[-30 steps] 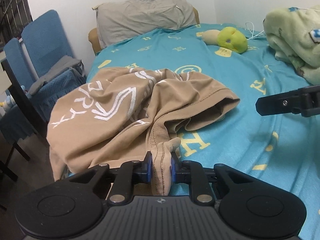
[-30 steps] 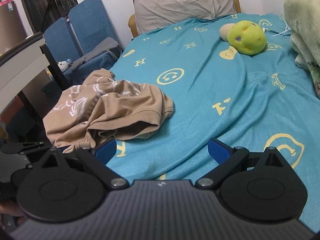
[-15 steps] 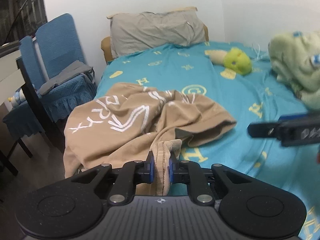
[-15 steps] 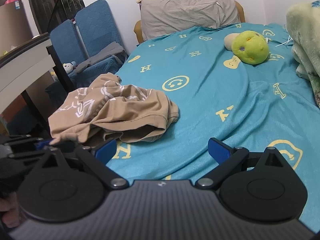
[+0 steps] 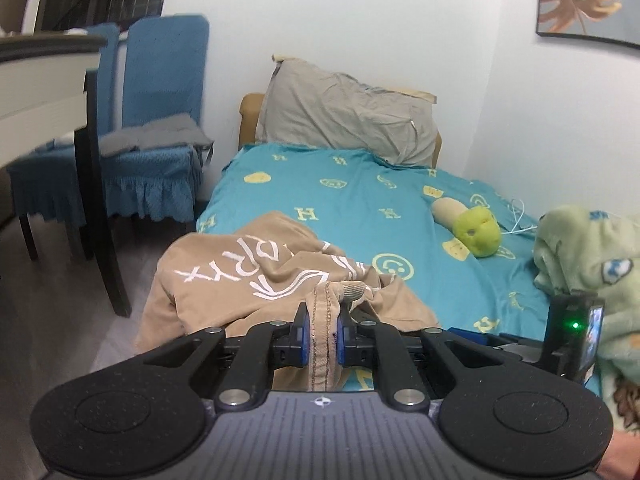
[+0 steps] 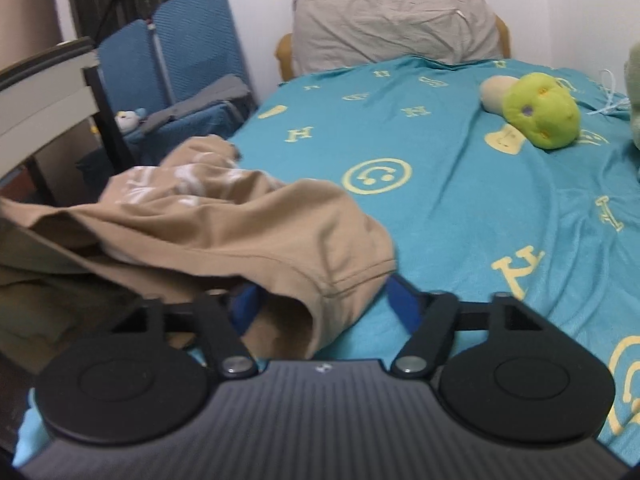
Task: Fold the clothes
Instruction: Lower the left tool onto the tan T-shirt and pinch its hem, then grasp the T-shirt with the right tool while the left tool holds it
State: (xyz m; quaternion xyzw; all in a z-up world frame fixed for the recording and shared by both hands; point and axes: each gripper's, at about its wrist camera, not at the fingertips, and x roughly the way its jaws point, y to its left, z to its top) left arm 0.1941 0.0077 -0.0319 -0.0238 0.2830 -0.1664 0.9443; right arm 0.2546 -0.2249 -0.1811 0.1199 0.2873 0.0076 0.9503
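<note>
A tan garment (image 5: pixel 248 280) with white lettering lies crumpled at the near left edge of the turquoise bed (image 5: pixel 360 208). My left gripper (image 5: pixel 320 340) is shut on a stitched hem of it, and the cloth stands up between the blue pads. In the right wrist view the tan garment (image 6: pixel 240 224) spreads to the left, and its hemmed corner hangs between the fingers of my right gripper (image 6: pixel 324 304). Those jaws are closing around the corner, with a gap still showing beside the cloth. The right gripper's body (image 5: pixel 572 332) shows at the right of the left wrist view.
A grey pillow (image 5: pixel 348 120) leans at the head of the bed. A green plush toy (image 6: pixel 536 110) and a pale green blanket (image 5: pixel 592 264) lie on the right side. Blue chairs (image 5: pixel 156 140) and a dark-legged desk (image 5: pixel 96 184) stand to the left of the bed.
My left gripper has risen and rolled, lifting the hem with it. My right gripper has moved left onto the garment's corner, and its jaws have narrowed from wide open.
</note>
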